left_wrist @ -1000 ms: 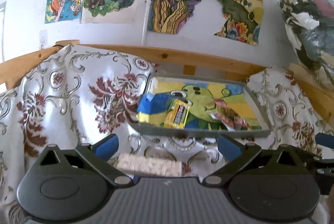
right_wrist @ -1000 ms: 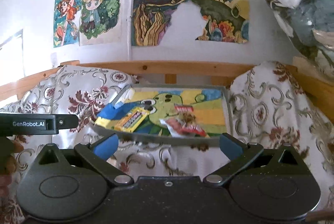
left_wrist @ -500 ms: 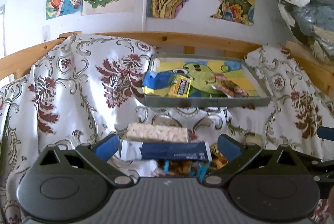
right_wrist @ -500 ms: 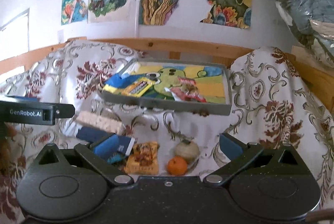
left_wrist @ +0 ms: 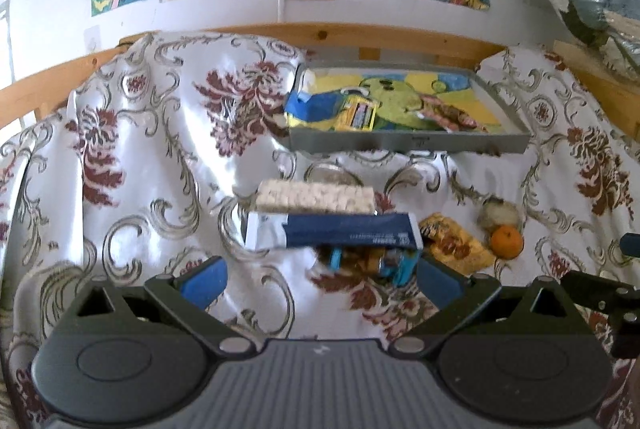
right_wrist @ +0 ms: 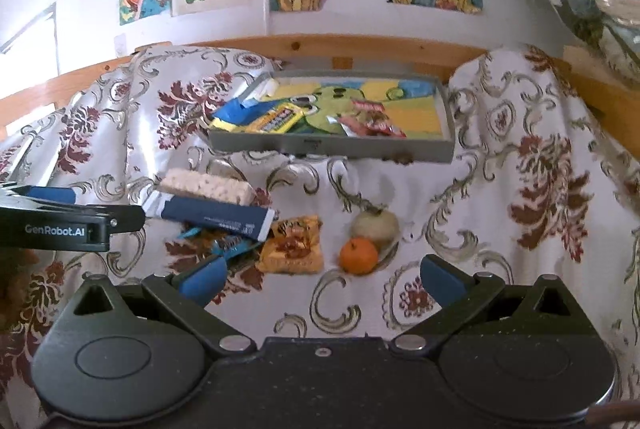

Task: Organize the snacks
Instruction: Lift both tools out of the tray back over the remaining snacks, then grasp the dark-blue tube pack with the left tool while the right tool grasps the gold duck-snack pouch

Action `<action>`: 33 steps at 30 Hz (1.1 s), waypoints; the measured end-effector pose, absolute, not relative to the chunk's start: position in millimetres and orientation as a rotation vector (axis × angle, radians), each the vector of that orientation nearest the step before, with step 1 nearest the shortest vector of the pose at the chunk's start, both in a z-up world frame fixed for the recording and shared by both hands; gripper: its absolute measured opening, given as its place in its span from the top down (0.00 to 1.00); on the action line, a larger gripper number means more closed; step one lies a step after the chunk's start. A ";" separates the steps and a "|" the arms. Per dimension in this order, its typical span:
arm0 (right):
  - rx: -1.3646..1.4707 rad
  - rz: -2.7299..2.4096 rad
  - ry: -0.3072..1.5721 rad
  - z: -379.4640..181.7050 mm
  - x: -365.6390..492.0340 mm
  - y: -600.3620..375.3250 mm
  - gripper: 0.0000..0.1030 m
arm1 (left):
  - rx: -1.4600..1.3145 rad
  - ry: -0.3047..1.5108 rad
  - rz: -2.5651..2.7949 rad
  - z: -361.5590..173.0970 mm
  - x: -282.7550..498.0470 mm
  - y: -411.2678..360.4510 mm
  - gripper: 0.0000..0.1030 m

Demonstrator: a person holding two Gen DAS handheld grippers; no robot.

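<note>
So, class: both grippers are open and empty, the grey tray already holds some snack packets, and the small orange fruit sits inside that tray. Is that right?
Not quite. The orange fruit is not in the grey tray; it lies on the patterned cloth in front of it, as the right wrist view shows. The rest holds: the left gripper and right gripper are open and empty, and packets lie in the tray.

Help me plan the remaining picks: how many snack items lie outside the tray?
6: rice bar, dark-blue pack, blue wrapper, orange packet, orange, pale round item. More may hide underneath.
</note>
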State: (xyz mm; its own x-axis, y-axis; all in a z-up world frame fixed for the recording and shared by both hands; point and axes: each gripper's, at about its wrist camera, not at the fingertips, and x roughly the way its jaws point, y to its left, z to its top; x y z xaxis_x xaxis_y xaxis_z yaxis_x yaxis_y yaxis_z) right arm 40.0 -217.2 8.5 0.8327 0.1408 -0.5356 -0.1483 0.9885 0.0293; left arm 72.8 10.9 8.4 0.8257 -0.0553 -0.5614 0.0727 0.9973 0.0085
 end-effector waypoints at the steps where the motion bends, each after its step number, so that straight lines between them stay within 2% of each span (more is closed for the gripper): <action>1: -0.010 0.147 0.573 6.6 39.5 -217.9 0.01 | 0.026 0.609 -0.074 6.3 72.6 11.8 0.00; 17: -0.016 0.112 0.685 -20.0 45.7 -218.3 0.01 | 0.015 0.713 -0.085 -17.6 84.0 17.6 0.00; 33: -0.016 0.147 0.711 -27.9 69.4 -213.5 0.01 | 0.083 0.623 -0.173 -17.9 126.2 22.7 0.00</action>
State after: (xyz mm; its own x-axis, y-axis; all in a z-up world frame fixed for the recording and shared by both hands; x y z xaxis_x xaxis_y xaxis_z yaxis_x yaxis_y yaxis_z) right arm 69.4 -213.5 -27.9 0.7480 0.1292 -0.6510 -0.1400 0.9895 0.0356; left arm 126.2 22.7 -17.9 0.7983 -0.1356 -0.5869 0.1855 0.9823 0.0254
